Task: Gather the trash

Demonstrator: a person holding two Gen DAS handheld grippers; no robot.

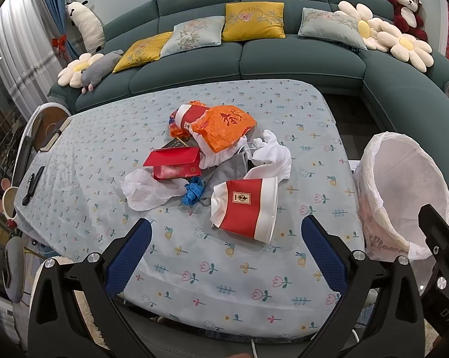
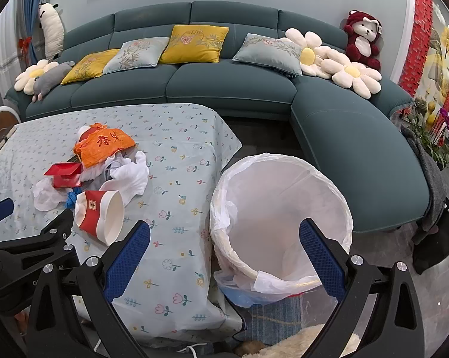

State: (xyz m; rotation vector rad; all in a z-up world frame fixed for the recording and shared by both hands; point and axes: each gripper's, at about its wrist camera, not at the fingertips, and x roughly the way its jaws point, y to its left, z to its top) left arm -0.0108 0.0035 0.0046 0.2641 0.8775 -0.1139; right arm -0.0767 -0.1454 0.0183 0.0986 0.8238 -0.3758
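Ahead, paper cup [image 1: 244, 208] lies beyond left gripper's [image 1: 224, 253] spread fingers [image 1: 129, 256].

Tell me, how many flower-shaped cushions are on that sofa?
3. One flower cushion lies at the sofa's left end beside a grey plush; two more sit near the right corner by the red bear. None seem hidden.

A table [image 1: 254, 283] stands in front of a long corner sofa [image 1: 284, 59]. Near the table's middle lies a heap of trash: a plastic bag [image 1: 227, 125] at the back, a flat box [image 1: 173, 164] to its left, and a paper cup [image 1: 245, 211] on its side nearest the camera. A lined bin [image 2: 284, 217] stands just beside the table's right edge.
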